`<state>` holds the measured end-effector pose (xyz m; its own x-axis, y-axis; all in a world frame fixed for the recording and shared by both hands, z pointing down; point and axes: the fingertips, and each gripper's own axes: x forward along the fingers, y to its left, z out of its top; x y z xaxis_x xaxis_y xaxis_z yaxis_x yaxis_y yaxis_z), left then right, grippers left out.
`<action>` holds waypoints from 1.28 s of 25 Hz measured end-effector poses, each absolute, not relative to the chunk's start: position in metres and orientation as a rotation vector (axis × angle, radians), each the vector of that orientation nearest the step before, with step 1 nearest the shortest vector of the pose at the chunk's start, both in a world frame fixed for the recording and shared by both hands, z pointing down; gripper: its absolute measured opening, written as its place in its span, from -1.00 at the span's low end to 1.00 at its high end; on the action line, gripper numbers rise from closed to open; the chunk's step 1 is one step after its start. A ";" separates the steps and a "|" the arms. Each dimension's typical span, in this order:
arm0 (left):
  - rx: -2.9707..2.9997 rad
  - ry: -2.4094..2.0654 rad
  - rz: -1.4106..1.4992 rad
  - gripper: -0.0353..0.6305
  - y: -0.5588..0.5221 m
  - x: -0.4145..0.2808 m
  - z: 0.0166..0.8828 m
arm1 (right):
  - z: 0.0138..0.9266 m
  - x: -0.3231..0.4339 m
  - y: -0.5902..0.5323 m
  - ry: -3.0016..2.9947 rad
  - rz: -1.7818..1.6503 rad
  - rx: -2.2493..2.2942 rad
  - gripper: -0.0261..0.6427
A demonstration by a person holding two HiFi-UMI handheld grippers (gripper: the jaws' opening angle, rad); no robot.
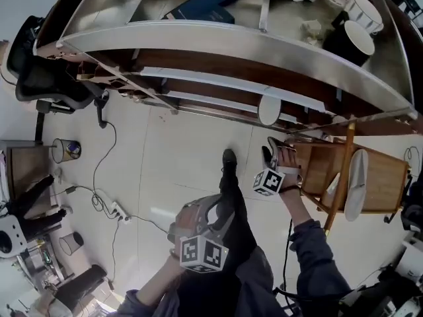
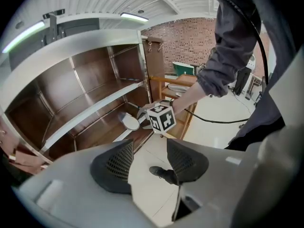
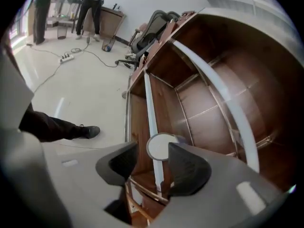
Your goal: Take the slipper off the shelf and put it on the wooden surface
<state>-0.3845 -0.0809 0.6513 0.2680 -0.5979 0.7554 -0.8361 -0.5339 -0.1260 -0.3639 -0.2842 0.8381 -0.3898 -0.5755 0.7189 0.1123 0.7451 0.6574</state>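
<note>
Right gripper [image 3: 153, 160]: its jaws stood apart and clamped on nothing. It pointed into the shelf [image 3: 199, 99], and the white rounded end of the slipper [image 3: 161, 146] showed just past the gap, with neither pad pressing on it.
Left gripper [image 2: 149, 151]: its jaws were parted and empty, with only pale floor and a dark shoe [image 2: 159, 172] seen between them. In the head view it was held low by the person's body, well apart from the shelf.
Slipper position: it lay at the front edge of a lower board of the shelf, just ahead of the right gripper in the head view [image 1: 269, 109].
Shelf build: it had a metal frame with brown wooden panels. A dark blue book [image 1: 211, 2] and white cups [image 1: 360, 12] sat on its top level.
Wooden surface [image 1: 386, 174]: this was a slatted wooden stand just to the right of the shelf. A second white slipper [image 1: 357, 183] lay lengthwise on it.
Floor [image 1: 178, 157]: it was pale tile, with a power strip [image 1: 117, 210] and its cable to the left. A black office chair [image 1: 46, 78] stood by the shelf's left end.
</note>
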 end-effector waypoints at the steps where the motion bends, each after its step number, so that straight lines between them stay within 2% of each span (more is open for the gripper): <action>1: 2.237 -1.319 1.119 -0.23 -0.093 -0.395 0.660 | 0.862 -0.371 -0.301 -1.813 -0.777 0.363 -0.31; 6: 2.233 -1.306 1.050 -0.33 -0.150 -0.425 0.690 | 0.949 -0.389 -0.363 -1.733 -0.824 0.389 0.10; 9: 2.263 -1.305 1.012 -0.34 -0.179 -0.428 0.694 | 0.968 -0.395 -0.376 -1.735 -0.838 0.385 0.18; 10: 2.275 -1.303 1.003 -0.34 -0.186 -0.428 0.695 | 0.968 -0.397 -0.381 -1.740 -0.847 0.397 0.15; 11: 2.286 -1.300 0.996 -0.34 -0.191 -0.427 0.696 | 0.966 -0.398 -0.385 -1.746 -0.857 0.413 -0.10; 12: 2.294 -1.296 0.992 -0.34 -0.194 -0.427 0.697 | 0.962 -0.399 -0.390 -1.752 -0.869 0.432 -0.23; 13: 2.299 -1.290 0.992 -0.35 -0.193 -0.426 0.699 | 0.957 -0.400 -0.394 -1.759 -0.881 0.452 -0.25; 16: 2.306 -1.267 1.001 -0.35 -0.183 -0.421 0.700 | 0.934 -0.399 -0.401 -1.780 -0.911 0.513 -0.54; 18: 2.318 -1.264 1.017 -0.35 -0.174 -0.416 0.694 | 0.910 -0.394 -0.398 -1.795 -0.919 0.544 -0.65; 24: 2.395 -1.406 1.035 -0.35 -0.128 -0.399 0.628 | 0.794 -0.357 -0.344 -1.825 -0.964 0.580 -0.77; 32: 2.471 -1.471 1.017 -0.35 -0.004 -0.333 0.528 | 0.602 -0.267 -0.148 -1.901 -1.032 0.602 -0.77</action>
<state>-0.3329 -0.0044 0.5278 0.3140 -0.7494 0.5829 -0.8101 -0.5316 -0.2471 -0.2674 -0.1479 0.6022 -0.5078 -0.7278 0.4610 -0.0100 0.5401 0.8416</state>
